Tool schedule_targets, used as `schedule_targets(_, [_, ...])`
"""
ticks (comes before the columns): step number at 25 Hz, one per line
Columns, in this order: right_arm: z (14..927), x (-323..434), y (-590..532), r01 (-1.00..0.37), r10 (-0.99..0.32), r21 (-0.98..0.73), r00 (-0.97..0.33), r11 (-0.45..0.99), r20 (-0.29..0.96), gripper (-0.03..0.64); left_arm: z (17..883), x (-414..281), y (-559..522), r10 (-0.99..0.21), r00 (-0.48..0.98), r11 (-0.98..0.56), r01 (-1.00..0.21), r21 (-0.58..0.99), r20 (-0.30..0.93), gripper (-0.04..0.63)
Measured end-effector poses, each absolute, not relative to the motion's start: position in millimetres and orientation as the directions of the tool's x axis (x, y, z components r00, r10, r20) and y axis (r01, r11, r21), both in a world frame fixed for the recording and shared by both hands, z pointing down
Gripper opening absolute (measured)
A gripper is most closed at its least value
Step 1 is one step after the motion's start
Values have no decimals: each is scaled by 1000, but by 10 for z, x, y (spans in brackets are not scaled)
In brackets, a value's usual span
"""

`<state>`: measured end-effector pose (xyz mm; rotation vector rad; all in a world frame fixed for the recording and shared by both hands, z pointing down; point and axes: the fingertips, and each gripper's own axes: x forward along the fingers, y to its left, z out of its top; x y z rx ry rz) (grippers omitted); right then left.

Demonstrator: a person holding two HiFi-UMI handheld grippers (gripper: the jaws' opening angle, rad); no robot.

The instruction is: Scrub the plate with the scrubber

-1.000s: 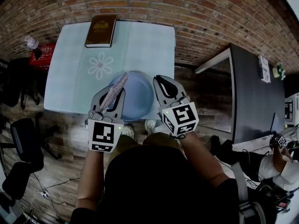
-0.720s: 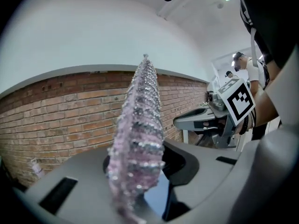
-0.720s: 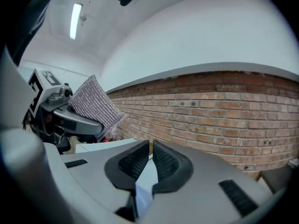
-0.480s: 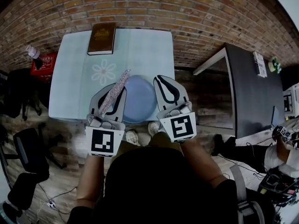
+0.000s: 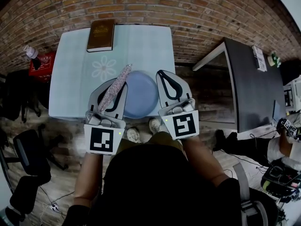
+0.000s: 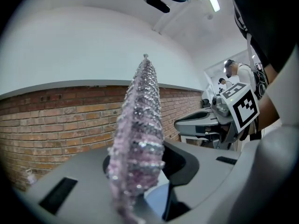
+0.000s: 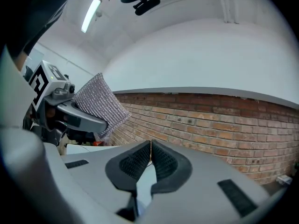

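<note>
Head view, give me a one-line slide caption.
Left gripper holds a sparkly scrubber at the left of the blue plate on the pale table; right gripper, shut and empty, at its right.

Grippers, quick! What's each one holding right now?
Left gripper: shut on the scrubber.
Right gripper: shut, holding nothing.

An office-like lab workroom: brick wall (image 5: 188, 8), wood-plank floor (image 5: 202, 93), dark desk (image 5: 256, 93), black office chair (image 5: 26, 149), floor cables (image 5: 275, 175), ceiling strip light (image 7: 91, 14).
</note>
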<state>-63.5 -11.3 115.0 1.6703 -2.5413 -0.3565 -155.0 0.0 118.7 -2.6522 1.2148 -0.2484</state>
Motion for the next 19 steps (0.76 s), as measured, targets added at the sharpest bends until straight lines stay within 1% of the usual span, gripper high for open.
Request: schedule_targets(19, [1210,-846,40,-882,-906,253,-421,398,-41,40,1163,-1778,70,-784,619,-608,-746,-271,53,78])
